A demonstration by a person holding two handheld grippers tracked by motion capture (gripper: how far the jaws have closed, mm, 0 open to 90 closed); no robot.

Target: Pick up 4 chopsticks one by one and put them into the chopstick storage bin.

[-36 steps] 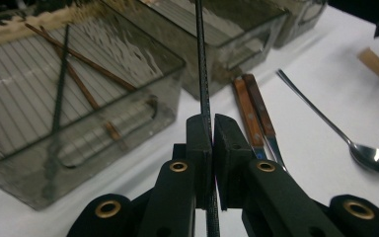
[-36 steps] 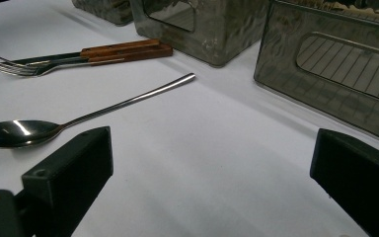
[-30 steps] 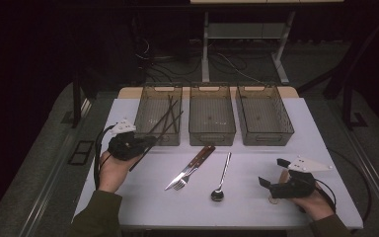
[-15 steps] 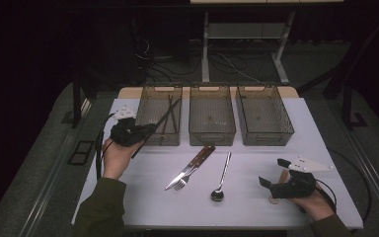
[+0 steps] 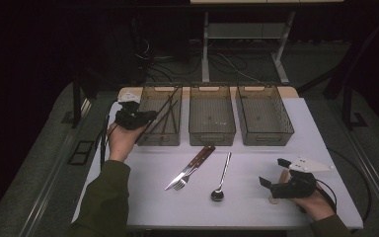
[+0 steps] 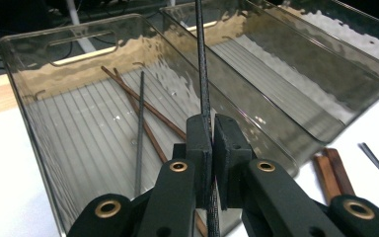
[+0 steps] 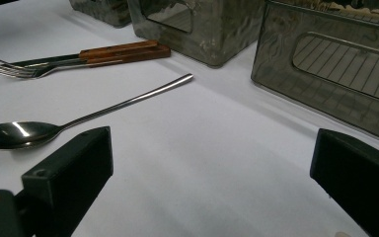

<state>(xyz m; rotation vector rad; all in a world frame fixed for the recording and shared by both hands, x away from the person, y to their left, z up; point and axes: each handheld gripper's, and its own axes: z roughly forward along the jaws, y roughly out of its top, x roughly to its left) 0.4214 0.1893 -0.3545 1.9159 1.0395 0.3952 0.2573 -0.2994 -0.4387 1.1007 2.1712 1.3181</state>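
The left gripper (image 6: pixel 211 143), jaws pinching a dark chopstick (image 6: pixel 201 64), holds it slanted over the near rim of the leftmost clear bin (image 5: pixel 161 138), where other chopsticks (image 6: pixel 140 106) lie. The right gripper (image 5: pixel 281 186) rests on the white table (image 5: pixel 256 207), jaws spread wide, near a spoon (image 5: pixel 221 177), fork (image 5: pixel 178 184) and wood-handled knife (image 5: pixel 201 157).

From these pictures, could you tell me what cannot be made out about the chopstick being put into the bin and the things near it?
- Dark chopstick: top end cut off by the left gripper view's upper edge; lower part hidden behind the shut left gripper.
- Chopsticks in the left bin: their number is too small to count in the high view.
- Knife and fork: tips cut off by the right gripper view's left edge.
- Right gripper: open, holding nothing.
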